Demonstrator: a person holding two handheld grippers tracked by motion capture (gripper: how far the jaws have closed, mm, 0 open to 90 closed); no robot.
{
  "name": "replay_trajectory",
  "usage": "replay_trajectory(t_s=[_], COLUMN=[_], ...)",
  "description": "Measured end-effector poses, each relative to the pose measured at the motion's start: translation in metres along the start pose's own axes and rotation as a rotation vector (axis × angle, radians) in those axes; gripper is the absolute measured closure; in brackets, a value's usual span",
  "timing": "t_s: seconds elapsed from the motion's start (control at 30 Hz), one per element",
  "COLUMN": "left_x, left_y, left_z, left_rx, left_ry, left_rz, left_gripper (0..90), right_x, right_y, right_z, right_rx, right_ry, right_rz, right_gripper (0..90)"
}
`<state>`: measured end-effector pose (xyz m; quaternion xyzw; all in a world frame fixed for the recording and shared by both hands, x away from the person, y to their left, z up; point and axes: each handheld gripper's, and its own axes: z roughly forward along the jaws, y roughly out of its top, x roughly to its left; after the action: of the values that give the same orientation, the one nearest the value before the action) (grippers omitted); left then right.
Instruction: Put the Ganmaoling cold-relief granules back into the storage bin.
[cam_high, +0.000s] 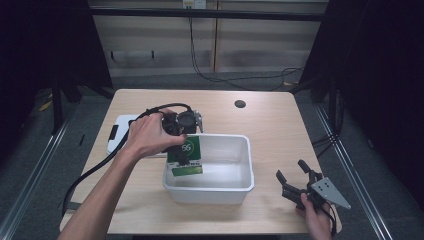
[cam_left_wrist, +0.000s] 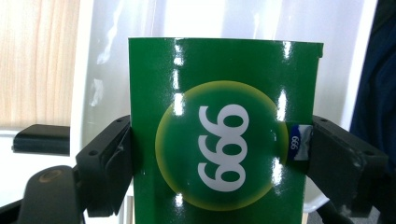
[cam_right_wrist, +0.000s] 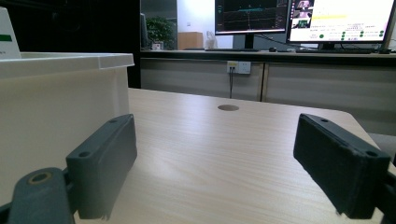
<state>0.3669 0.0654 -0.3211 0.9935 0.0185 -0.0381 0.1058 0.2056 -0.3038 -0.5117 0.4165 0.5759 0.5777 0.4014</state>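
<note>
A glossy green box (cam_left_wrist: 224, 140) with a yellow disc and white digits hangs upright over the left end of the white bin (cam_high: 245, 150). My left gripper (cam_left_wrist: 219, 158) is shut on it, one black pad pressing each narrow side. In the high view the green box (cam_high: 186, 157) dips past the bin's left rim, under the left gripper (cam_high: 182, 125) and the hand on it. My right gripper (cam_high: 292, 170) rests near the table's front right corner, jaws wide apart. In the right gripper view the right gripper (cam_right_wrist: 215, 172) has only bare wood between its pads.
A white flat lid or board (cam_high: 119, 131) with a black handle lies left of the bin. The wooden table (cam_high: 270, 120) has a round cable hole (cam_high: 240, 104) at the back. The left gripper's black cable (cam_high: 95, 167) trails off the table's left front.
</note>
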Motion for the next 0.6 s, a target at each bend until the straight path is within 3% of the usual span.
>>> replay_trajectory(t_s=[0.33,0.6], left_x=[0.002,0.006], left_y=[0.006,-0.001], left_z=[0.017,0.028], left_rx=[0.049,0.034], left_ry=[0.000,-0.017], left_rz=[0.019,0.026], left_gripper=[16.3,16.3], right_x=[0.000,0.000], right_y=[0.000,0.000], right_z=[0.000,0.000], right_rx=[-0.003,-0.003], right_ry=[0.006,0.006], right_rz=[-0.002,0.004], right_gripper=[12.7,12.7])
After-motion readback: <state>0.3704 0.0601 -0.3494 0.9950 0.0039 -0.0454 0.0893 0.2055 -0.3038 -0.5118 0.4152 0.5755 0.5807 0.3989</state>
